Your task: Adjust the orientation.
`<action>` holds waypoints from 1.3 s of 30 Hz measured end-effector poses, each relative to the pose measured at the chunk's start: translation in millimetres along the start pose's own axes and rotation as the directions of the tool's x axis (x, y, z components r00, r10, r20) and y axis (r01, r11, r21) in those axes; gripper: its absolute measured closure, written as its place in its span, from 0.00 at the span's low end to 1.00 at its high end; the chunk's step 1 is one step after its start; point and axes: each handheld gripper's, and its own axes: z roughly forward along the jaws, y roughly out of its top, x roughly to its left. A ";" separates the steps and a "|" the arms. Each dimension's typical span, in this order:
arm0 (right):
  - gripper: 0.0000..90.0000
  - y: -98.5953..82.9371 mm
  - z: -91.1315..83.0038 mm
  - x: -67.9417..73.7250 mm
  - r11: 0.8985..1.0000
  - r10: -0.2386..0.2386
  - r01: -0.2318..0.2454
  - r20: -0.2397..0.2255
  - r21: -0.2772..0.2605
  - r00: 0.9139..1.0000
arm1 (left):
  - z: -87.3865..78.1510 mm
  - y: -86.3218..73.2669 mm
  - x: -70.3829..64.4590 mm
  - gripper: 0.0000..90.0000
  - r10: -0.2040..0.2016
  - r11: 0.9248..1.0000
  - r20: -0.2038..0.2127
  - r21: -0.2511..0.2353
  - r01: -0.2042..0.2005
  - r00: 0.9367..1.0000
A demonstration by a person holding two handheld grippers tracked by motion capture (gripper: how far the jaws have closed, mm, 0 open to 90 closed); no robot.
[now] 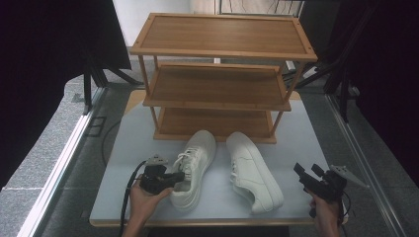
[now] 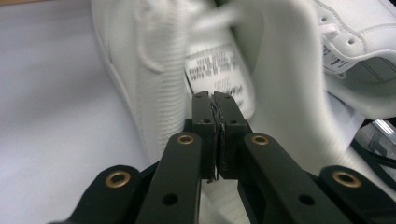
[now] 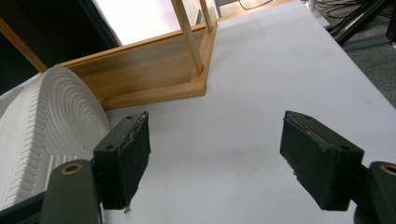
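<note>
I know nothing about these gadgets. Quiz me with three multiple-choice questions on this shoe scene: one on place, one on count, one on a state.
1. Where do the two white shoes lie?
A. on the rack's top shelf
B. on the table in front of the rack
C. on the floor

2. How many shelves has the wooden rack?
A. two
B. three
C. five

3. How do the right hand-held gripper's jaws stand?
A. wide apart
B. shut on a shoe
C. shut on a lace

Answers:
1 B: left shoe and right shoe rest on the table before the rack.
2 B: three boards are stacked.
3 A: bare table shows between the jaws of the right hand-held gripper.
</note>
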 end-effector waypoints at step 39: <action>0.79 -10.5 -19.9 131.2 0.863 -0.383 0.495 -0.515 0.095 0.767 | -32.5 -9.1 0.2 0.46 0.061 0.959 0.055 -0.281 -0.043 0.997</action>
